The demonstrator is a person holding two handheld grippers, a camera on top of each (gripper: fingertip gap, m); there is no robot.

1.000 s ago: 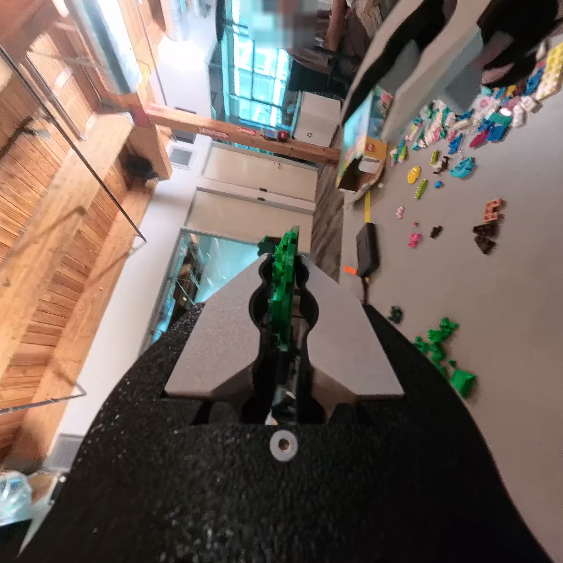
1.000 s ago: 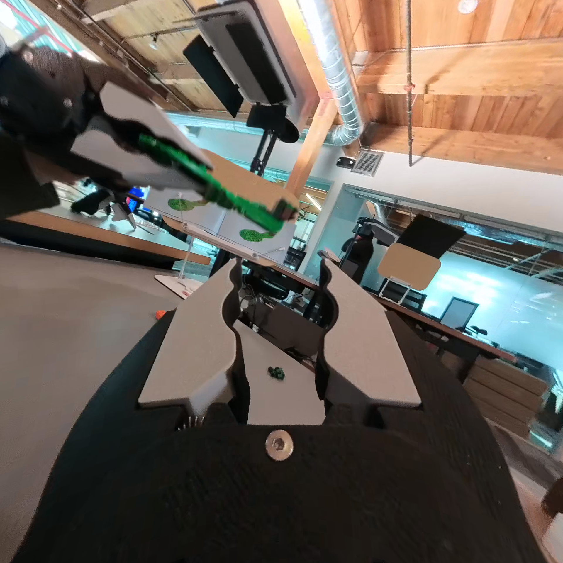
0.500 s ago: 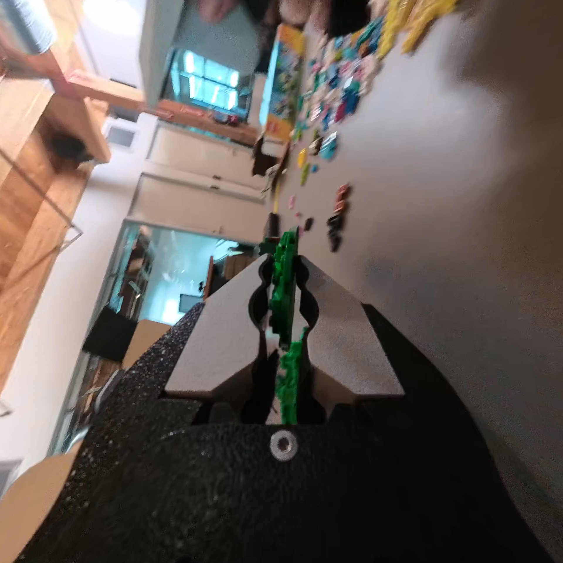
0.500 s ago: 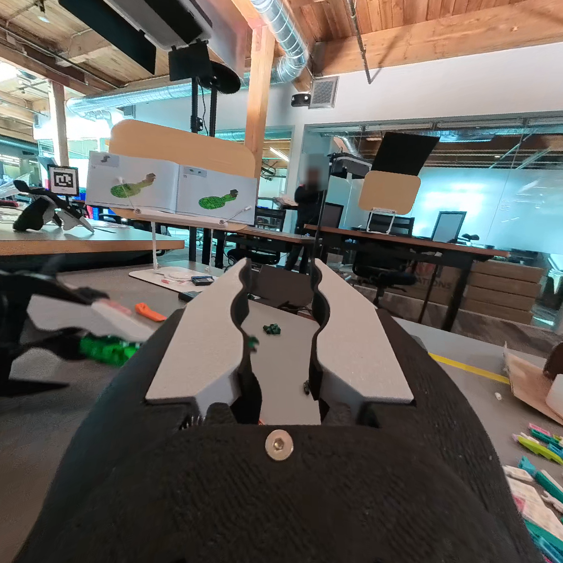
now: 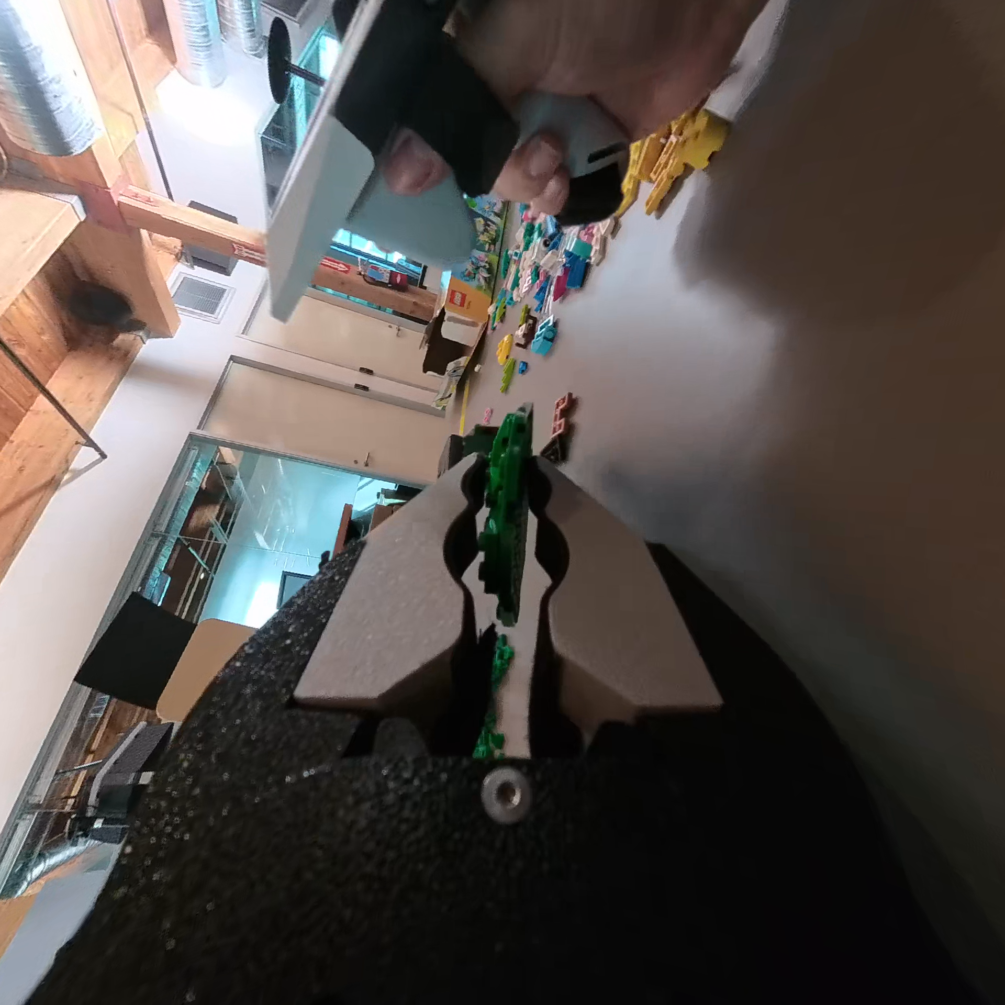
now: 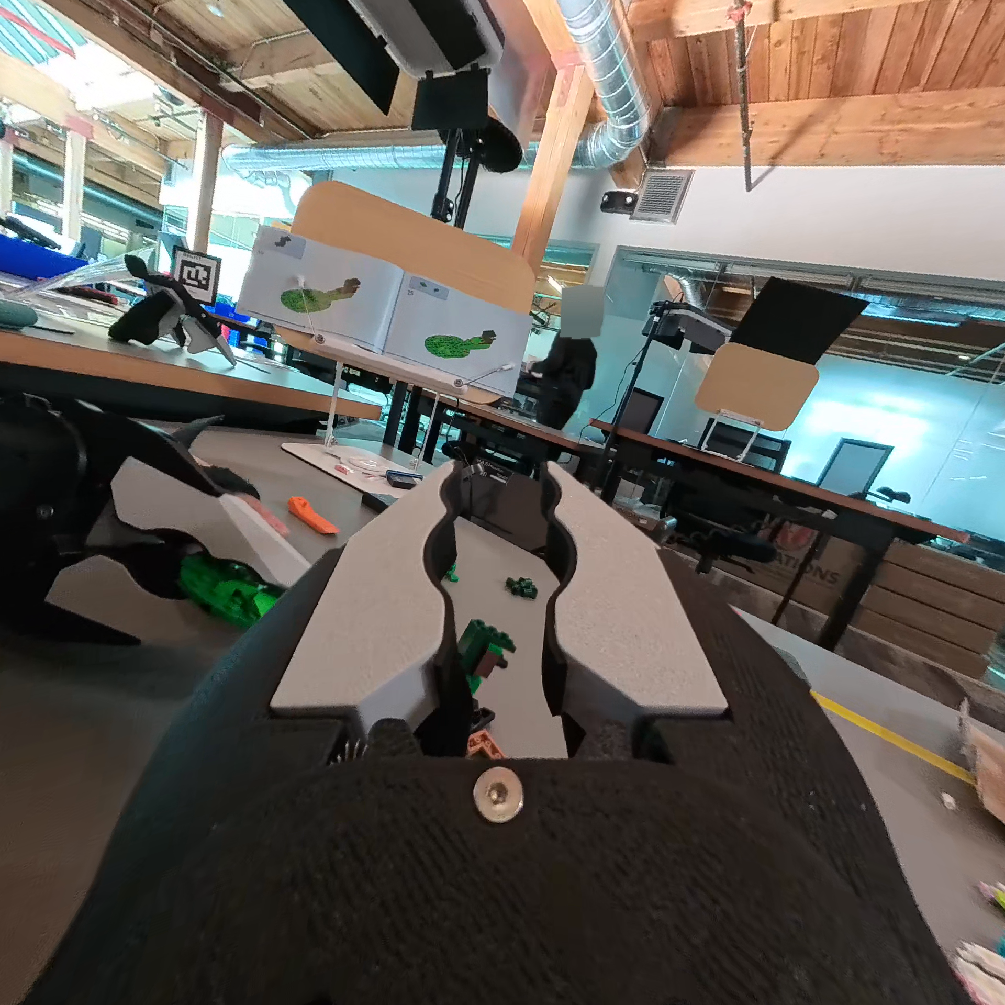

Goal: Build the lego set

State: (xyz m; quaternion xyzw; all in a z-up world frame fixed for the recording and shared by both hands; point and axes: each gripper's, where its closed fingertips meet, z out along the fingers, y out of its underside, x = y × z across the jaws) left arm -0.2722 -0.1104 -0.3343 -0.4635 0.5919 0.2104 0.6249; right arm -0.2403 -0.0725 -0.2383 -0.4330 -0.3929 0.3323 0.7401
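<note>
My left gripper (image 5: 508,462) is shut on a flat green lego plate assembly (image 5: 508,516), held on edge just above the grey table (image 5: 761,489). It also shows in the right wrist view (image 6: 136,544), low at the left, with the green assembly (image 6: 228,590) in its jaws. My right gripper (image 6: 500,473) is open and empty. Between its fingers, on the table, lies a small green and brown brick cluster (image 6: 484,652), with a dark green piece (image 6: 521,586) farther off. A hand holds the right gripper (image 5: 435,109) high in the left wrist view.
An open instruction booklet (image 6: 380,315) stands on a holder at the table's back. An orange tool (image 6: 312,514) lies near it. Mixed loose bricks (image 5: 549,272), yellow bricks (image 5: 674,152), brown bricks (image 5: 563,424) and a lego box (image 5: 467,293) lie across the table. One gripper's finger ends stand about 11 cm off the other's.
My left gripper has come down from up high to just above the table, still holding the green assembly. My right gripper has tilted down over the green and brown cluster.
</note>
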